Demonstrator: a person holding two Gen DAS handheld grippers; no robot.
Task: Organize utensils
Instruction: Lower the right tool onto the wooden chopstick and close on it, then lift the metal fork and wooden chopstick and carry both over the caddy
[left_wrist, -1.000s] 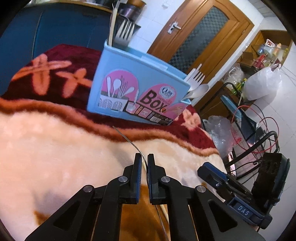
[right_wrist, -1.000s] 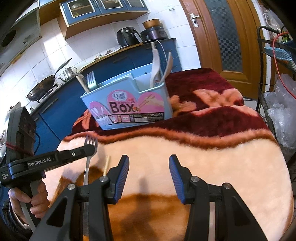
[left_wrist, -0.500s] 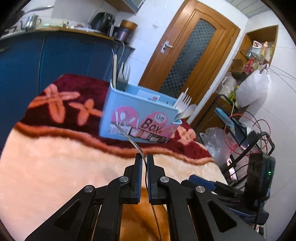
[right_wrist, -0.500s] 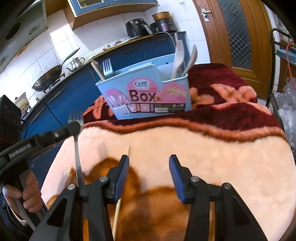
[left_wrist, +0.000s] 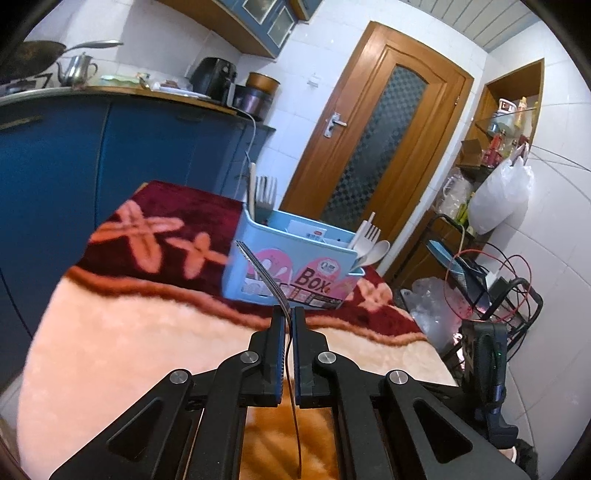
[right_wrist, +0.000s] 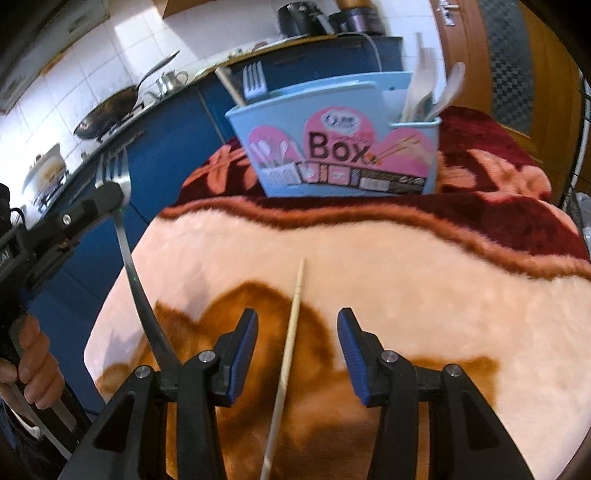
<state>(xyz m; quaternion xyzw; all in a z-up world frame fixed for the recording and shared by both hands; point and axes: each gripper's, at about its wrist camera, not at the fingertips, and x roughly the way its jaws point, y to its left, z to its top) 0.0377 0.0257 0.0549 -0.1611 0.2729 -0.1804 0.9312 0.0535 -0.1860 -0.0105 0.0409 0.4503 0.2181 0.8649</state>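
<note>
Box: light blue plastic utensil box (right_wrist: 343, 147) already held forks and spoons.
Left gripper (left_wrist: 288, 325): clamped on silver metal fork (right_wrist: 122, 221), airborne.
Right gripper (right_wrist: 295, 347): half-open, empty, over pale wooden chopstick (right_wrist: 291, 325) lying on blanket.

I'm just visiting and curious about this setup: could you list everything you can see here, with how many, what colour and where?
Light blue plastic utensil box: one, blue with pink labels, at the blanket's far end.
Silver metal fork: one, held above the blanket's left edge.
Pale wooden chopstick: one, lying on the blanket between the right fingers.
Plush blanket: one, peach, brown and maroon, covering the table.
Wooden door: one, brown, behind the box.
Left gripper: black, blue fingers, shut on the fork.
Right gripper: black, blue fingers, open.
</note>
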